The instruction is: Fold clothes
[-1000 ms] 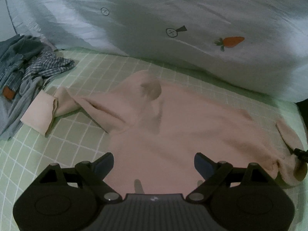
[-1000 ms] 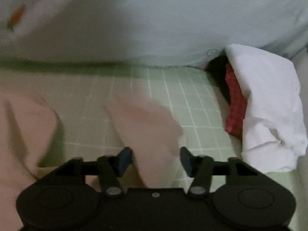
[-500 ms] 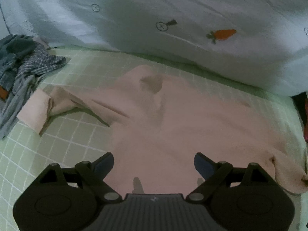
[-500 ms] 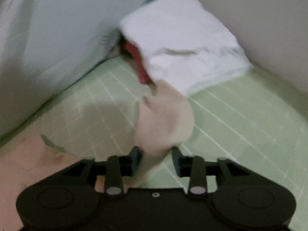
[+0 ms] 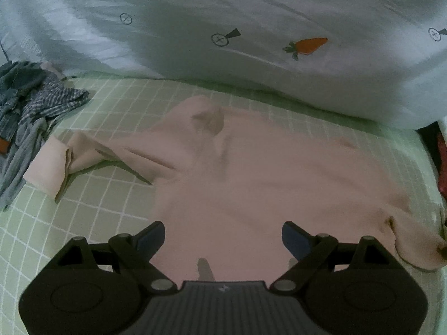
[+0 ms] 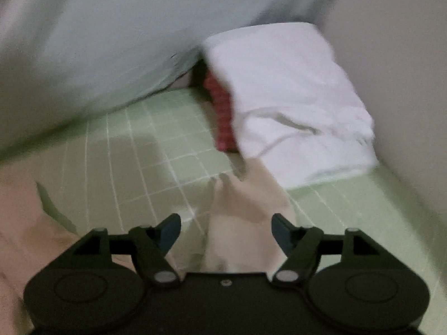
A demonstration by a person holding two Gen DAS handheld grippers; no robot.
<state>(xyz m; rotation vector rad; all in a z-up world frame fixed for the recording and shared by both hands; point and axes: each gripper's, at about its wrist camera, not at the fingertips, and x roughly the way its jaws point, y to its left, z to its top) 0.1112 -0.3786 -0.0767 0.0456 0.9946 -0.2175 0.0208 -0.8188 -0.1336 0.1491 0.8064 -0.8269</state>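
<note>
A pale pink hooded sweatshirt (image 5: 251, 173) lies spread flat on a green checked bed sheet (image 5: 83, 203). Its left sleeve (image 5: 69, 159) is folded back at the cuff. Its right sleeve (image 5: 419, 240) lies bunched at the right. My left gripper (image 5: 222, 237) is open and empty, low over the sweatshirt's lower body. My right gripper (image 6: 225, 230) is open over the right sleeve (image 6: 245, 217), which lies between the jaws and stretches toward a white pillow; the view is blurred.
A white quilt with carrot prints (image 5: 251, 36) runs along the back. A heap of grey, checked and denim clothes (image 5: 28, 103) lies at the left. A white pillow (image 6: 293, 103) and a red checked cloth (image 6: 220, 114) sit in the right corner by the wall.
My right gripper held the sleeve half a second ago and has now opened, leaving the sleeve stretched out to the right. The left gripper barely shifted and stayed open.
</note>
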